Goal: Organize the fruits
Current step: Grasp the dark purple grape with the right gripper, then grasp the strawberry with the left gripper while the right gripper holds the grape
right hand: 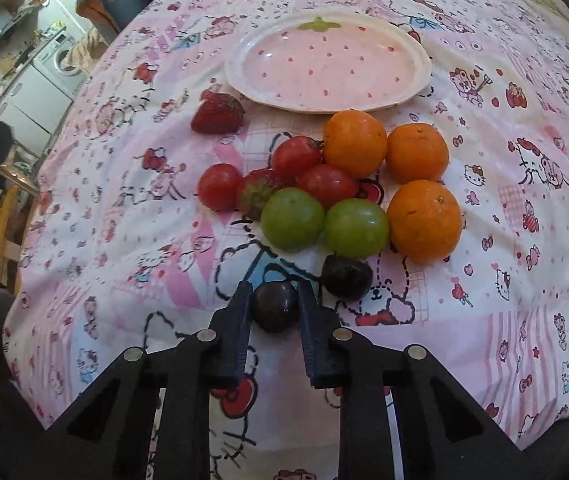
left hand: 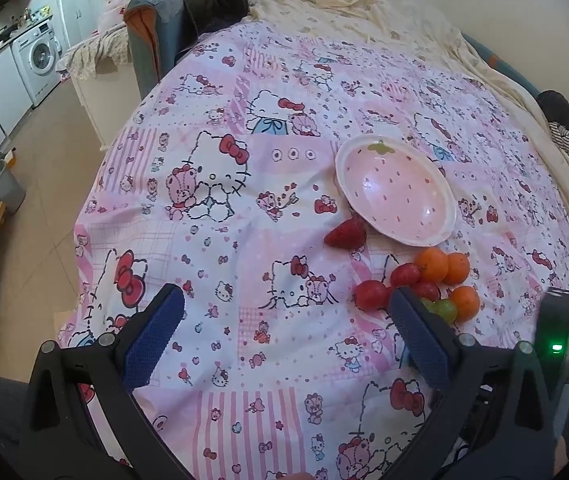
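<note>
Jaws of the right gripper (right hand: 275, 307) were clamped on a dark plum (right hand: 275, 308), low centre of the right wrist frame, just above the bed sheet (right hand: 124, 240). Jaws of the left gripper (left hand: 284, 314) stood wide apart, holding nothing, over the sheet at the bottom of the left wrist frame.

A second dark plum (right hand: 346, 278) lay on the sheet just right of and above the held one. Above it sat two green fruits (right hand: 292, 218) (right hand: 356, 228) side by side, touching. Three oranges (right hand: 354, 144) (right hand: 417, 153) (right hand: 424, 220) grouped at centre right, the lower one touching the right green fruit. Three red tomatoes (right hand: 220, 186) (right hand: 296, 156) (right hand: 326, 184) clustered left of the oranges, with a strawberry (right hand: 256, 194) partly hidden among them. Another strawberry (right hand: 217, 114) lay apart at upper left of the pile, just beside the plate (right hand: 244, 80).

Plate was pink with a strawberry pattern, nothing on it, upper centre of the right wrist frame. In the left wrist frame the plate (left hand: 340, 168) sat centre right, the fruit pile lower right, partly behind the right finger (left hand: 416, 328). Washing machine (left hand: 38, 62) at upper left.
</note>
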Demonstrator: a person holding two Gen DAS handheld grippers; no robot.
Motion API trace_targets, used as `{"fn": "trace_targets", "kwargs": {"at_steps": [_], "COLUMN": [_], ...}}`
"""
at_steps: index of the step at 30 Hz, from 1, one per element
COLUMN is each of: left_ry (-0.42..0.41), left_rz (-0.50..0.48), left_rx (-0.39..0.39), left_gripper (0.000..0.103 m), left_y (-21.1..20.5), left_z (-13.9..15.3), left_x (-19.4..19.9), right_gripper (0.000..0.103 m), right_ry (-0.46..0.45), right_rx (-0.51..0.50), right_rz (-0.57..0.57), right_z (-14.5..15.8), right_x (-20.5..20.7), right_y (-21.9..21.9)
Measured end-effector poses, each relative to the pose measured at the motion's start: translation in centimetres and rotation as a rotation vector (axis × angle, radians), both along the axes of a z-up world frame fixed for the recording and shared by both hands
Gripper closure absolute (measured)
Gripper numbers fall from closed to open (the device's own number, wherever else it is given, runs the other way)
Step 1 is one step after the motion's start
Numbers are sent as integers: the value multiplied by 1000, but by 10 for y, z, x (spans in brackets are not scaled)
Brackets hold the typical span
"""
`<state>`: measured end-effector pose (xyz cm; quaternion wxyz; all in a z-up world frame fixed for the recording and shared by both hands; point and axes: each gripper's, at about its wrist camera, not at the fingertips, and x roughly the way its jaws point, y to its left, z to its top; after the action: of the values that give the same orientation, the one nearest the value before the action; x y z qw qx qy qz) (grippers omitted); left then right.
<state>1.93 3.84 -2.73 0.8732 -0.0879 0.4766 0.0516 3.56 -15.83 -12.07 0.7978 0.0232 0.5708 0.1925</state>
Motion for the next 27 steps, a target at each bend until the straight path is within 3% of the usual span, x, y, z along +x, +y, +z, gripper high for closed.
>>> {"fn": "trace_targets", "kwargs": {"at_steps": [7, 11, 15, 16, 20, 22, 26, 27], "left_ry": [74, 133, 222, 270, 278, 252, 284, 293], "left_rz": [26, -28, -185, -281, -480, -544, -623, -647], "left_rx": [-4, 3, 49, 83, 208, 253, 253, 246], "left_gripper": [2, 2, 2, 2, 17, 19, 39, 40], "left_y": [11, 1, -29, -42, -66, -70, -77, -79], "left_z": [-13, -22, -47, -60, -77, -79, -91, -95], "left_x": [9, 30, 65, 78, 105, 116, 129, 131], "right_gripper": [80, 80, 80, 80, 80, 80, 80, 80], "right_ry": [-69, -129, -167, -170, -177, -171, -183, -181], "right_rx": [100, 131, 148, 153, 158, 167, 168, 167], "right_rz": [-28, -34, -58, -67, -92, -96, -106, -110], "right_z": [47, 81, 97, 97, 93, 90, 91, 90], "right_x": [3, 18, 36, 37, 37, 38, 42, 44], "right_y": [-23, -42, -61, -65, -71, -72, -76, -77]}}
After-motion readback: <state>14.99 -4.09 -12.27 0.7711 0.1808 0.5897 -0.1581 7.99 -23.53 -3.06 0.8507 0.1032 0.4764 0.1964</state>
